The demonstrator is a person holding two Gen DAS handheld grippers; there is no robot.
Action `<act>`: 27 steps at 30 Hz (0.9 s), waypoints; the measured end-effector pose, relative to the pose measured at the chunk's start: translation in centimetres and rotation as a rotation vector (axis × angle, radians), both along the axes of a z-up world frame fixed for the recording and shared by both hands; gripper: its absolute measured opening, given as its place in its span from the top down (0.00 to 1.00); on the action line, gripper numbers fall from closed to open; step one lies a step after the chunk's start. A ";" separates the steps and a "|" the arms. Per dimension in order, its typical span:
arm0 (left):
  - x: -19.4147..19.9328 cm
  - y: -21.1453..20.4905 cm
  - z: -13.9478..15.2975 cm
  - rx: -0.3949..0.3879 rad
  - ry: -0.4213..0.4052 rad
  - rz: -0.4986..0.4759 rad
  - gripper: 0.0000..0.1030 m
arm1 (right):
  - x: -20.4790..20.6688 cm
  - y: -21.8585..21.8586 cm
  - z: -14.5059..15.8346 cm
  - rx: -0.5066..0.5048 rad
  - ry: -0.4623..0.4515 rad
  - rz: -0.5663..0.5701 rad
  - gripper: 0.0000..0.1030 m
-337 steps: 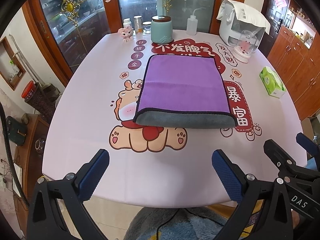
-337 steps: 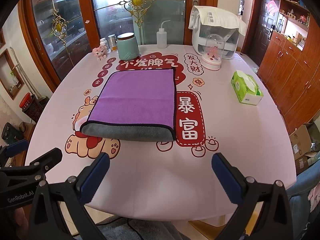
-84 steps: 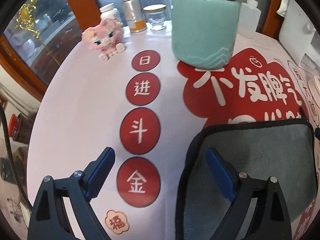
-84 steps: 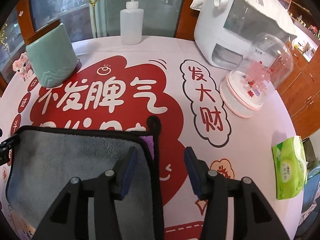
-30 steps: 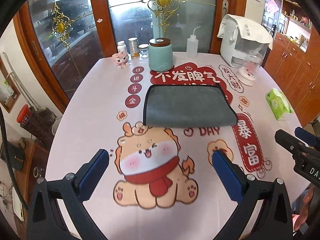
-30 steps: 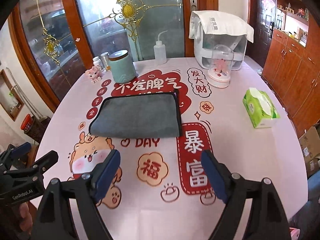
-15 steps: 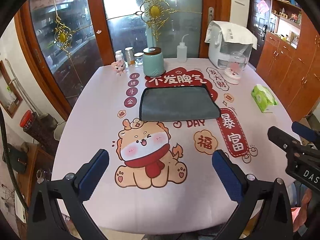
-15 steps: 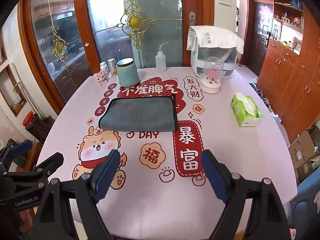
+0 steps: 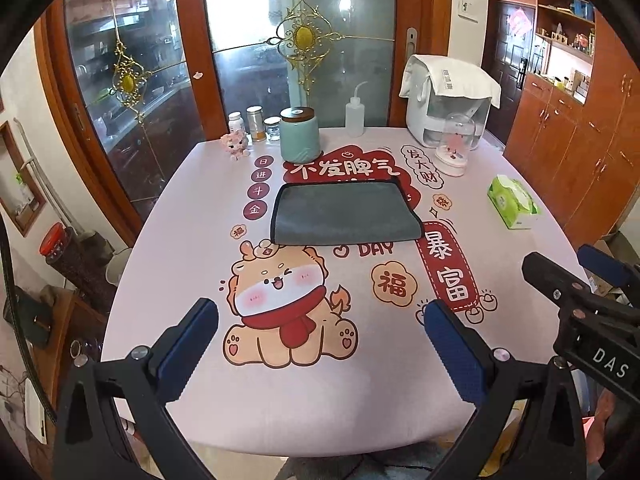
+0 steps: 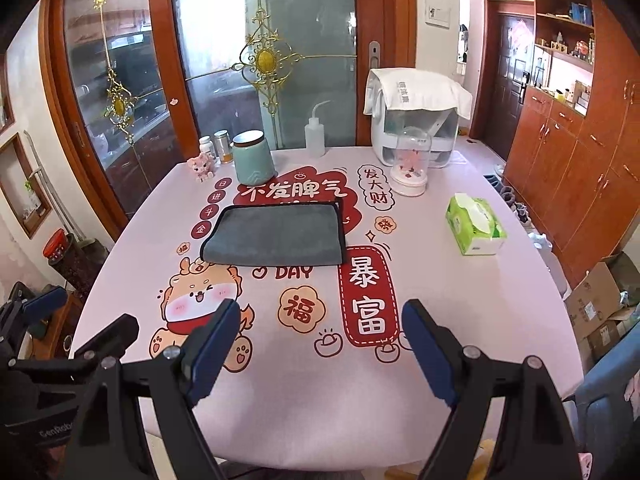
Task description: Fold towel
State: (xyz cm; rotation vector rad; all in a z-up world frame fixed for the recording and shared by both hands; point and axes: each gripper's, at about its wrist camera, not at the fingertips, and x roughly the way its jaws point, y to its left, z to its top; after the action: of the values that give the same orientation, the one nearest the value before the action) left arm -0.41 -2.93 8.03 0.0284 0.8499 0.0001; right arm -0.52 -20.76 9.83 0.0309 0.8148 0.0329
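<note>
The towel (image 9: 344,214) lies folded flat on the far half of the table, grey side up with a dark hem; it also shows in the right wrist view (image 10: 276,234). My left gripper (image 9: 320,340) is open and empty, held above the table's near edge, well short of the towel. My right gripper (image 10: 316,346) is open and empty too, also near the front edge. The right gripper shows at the right of the left wrist view (image 9: 580,276), and the left gripper at the lower left of the right wrist view (image 10: 52,320).
The table (image 9: 192,240) has a pink printed cloth. At its far edge stand a teal jar (image 9: 299,140), a squeeze bottle (image 9: 355,114), small jars (image 9: 254,122), a pink figurine (image 9: 236,146), a white appliance (image 9: 448,108) and a glass dome (image 9: 454,148). A green tissue pack (image 9: 514,206) lies right.
Both grippers have drawn back and up from the table over the last second, so the towel looks smaller and farther. The towel has not moved. Both stay open.
</note>
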 end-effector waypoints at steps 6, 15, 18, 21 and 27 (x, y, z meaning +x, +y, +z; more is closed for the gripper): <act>-0.5 -0.1 -0.3 -0.003 0.008 0.012 0.01 | -1.0 0.2 0.1 -0.017 -0.016 -0.006 0.19; -0.7 0.1 -0.5 -0.021 0.015 0.037 0.01 | -1.7 0.3 0.1 -0.030 -0.017 0.000 0.19; -0.9 0.2 -0.7 -0.026 0.021 0.040 0.01 | -1.8 0.2 0.0 -0.030 -0.015 -0.001 0.19; -1.0 0.1 -0.9 -0.028 0.028 0.042 0.01 | -1.9 0.2 -0.1 -0.033 -0.014 -0.004 0.19; -1.2 0.1 -1.1 -0.029 0.033 0.042 0.01 | -2.1 0.1 -0.2 -0.035 -0.010 -0.012 0.19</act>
State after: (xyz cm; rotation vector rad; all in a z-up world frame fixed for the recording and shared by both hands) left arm -1.63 -2.88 6.93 -0.0162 0.8831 0.0266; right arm -2.58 -20.66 9.64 0.0025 0.8048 0.0077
